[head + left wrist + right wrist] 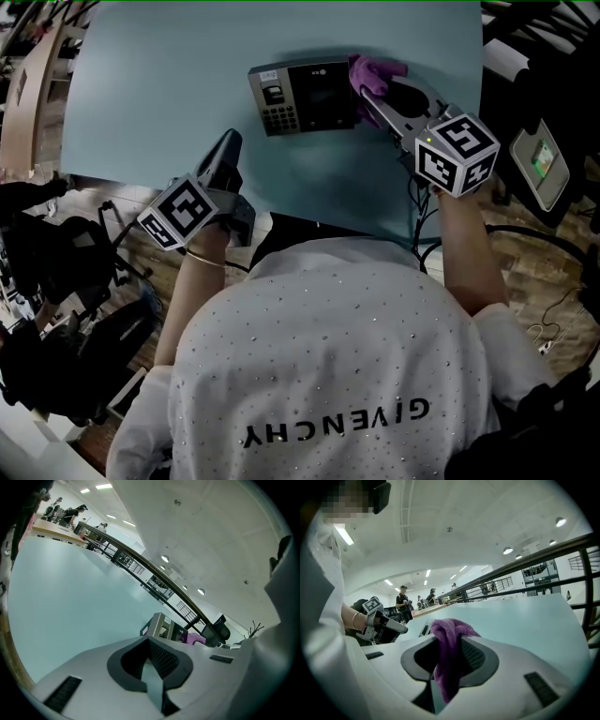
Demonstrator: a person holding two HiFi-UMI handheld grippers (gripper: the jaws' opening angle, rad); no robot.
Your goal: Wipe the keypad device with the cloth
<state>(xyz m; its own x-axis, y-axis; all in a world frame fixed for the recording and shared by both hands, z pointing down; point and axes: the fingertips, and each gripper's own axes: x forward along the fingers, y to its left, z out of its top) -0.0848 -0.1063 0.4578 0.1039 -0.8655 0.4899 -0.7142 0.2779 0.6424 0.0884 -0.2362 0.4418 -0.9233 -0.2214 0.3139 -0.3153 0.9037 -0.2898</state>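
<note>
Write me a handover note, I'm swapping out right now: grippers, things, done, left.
Right gripper: jaws shut on the purple cloth, at the keypad device's right edge.
Left gripper: jaws shut, empty, by the table's near edge, apart from the device.
Done: cloth gripped and at the device.
Left: wipe across its screen and keys; how much is already wiped cannot be told.

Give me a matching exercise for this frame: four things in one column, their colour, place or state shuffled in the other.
1. cloth
2. keypad device
3. left gripper
4. right gripper

A. shut and empty, over the near edge of the table
B. purple, pinched between jaws
C. lying flat on the table
D. shut on the cloth, beside the keypad device

Pairs: 1-B, 2-C, 3-A, 4-D
</note>
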